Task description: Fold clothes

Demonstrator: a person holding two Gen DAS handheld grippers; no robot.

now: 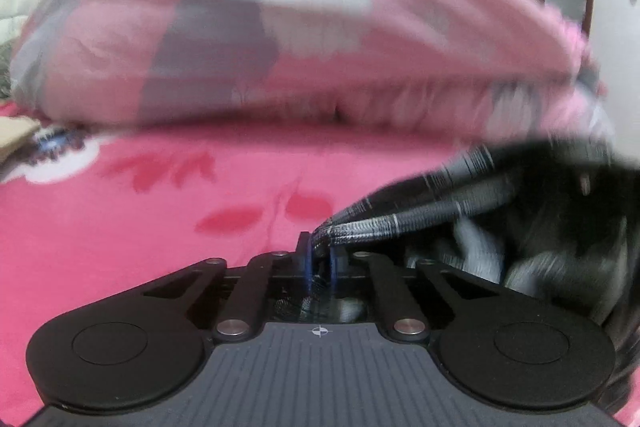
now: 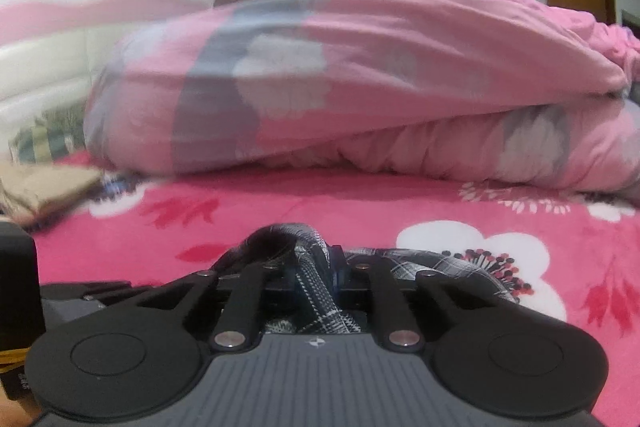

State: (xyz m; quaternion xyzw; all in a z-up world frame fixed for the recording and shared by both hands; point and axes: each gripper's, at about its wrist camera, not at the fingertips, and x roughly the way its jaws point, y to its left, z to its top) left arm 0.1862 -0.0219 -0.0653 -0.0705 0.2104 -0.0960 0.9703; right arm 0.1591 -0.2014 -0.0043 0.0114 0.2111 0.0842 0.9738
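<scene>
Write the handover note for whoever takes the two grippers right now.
Left gripper: shut on an edge of the black-and-white plaid cloth garment, which trails off to the right.
Right gripper: shut on a bunched part of the same garment.
The garment hangs low over the bright pink flowered bedsheet; a folded pink and grey quilt lies behind.
Done: both grips taken. Left: spread the garment flat and fold it; no fold shows yet.

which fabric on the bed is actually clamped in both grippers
The black-and-white plaid garment, pinched in the left gripper and right gripper. The pale pink quilt and folded tan cloth lie untouched farther back.
</scene>
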